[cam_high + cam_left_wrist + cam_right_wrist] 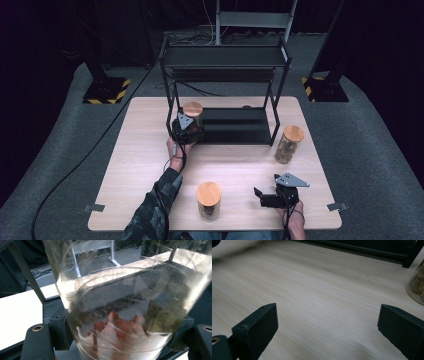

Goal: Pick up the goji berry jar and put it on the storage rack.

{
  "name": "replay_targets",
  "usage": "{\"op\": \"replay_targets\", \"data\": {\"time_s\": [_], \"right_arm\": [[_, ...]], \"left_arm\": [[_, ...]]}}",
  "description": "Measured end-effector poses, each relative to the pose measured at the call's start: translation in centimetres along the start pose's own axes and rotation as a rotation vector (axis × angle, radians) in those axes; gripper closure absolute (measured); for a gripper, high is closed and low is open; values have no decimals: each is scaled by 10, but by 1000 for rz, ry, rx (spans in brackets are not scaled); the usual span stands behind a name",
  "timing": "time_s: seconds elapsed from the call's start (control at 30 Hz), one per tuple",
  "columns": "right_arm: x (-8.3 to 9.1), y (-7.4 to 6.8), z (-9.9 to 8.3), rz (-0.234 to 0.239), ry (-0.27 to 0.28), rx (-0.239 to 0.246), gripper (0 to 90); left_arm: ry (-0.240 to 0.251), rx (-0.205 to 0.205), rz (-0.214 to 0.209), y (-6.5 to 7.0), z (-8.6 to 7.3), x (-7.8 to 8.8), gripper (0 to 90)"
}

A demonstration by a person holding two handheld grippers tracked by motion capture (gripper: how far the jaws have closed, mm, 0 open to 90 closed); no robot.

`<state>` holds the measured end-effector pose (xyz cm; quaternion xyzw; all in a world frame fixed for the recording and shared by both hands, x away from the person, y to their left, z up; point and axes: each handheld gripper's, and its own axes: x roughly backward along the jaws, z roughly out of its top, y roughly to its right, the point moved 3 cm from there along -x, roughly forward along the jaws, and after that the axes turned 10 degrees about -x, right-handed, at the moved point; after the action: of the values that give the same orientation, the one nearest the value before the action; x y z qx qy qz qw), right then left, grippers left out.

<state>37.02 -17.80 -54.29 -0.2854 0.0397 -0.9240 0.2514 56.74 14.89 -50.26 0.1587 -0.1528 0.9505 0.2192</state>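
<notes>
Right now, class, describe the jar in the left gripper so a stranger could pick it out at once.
Find the black rack at the table's far edge. At its lower shelf's left end stands a glass jar with a wooden lid, clamped in the left gripper. Unlike the other two jars, it holds something red and sits at the rack.

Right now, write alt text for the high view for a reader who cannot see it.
The left tool is shut on a wood-lidded glass jar at the lower shelf of a black metal rack on a pale wooden table. The right tool rests open near the front edge, between a front jar and a jar by the rack's right leg.
</notes>
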Motion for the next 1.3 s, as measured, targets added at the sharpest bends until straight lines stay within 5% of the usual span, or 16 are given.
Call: {"op": "replay_targets", "data": {"time_s": [1.0, 1.3], "right_arm": [[0, 0, 0, 3, 4, 1, 25], [1, 0, 0, 1, 6, 5, 25]], "left_arm": [[-29, 3, 4, 3, -3, -16, 250], [10, 71, -17, 1, -8, -18, 250]]}}
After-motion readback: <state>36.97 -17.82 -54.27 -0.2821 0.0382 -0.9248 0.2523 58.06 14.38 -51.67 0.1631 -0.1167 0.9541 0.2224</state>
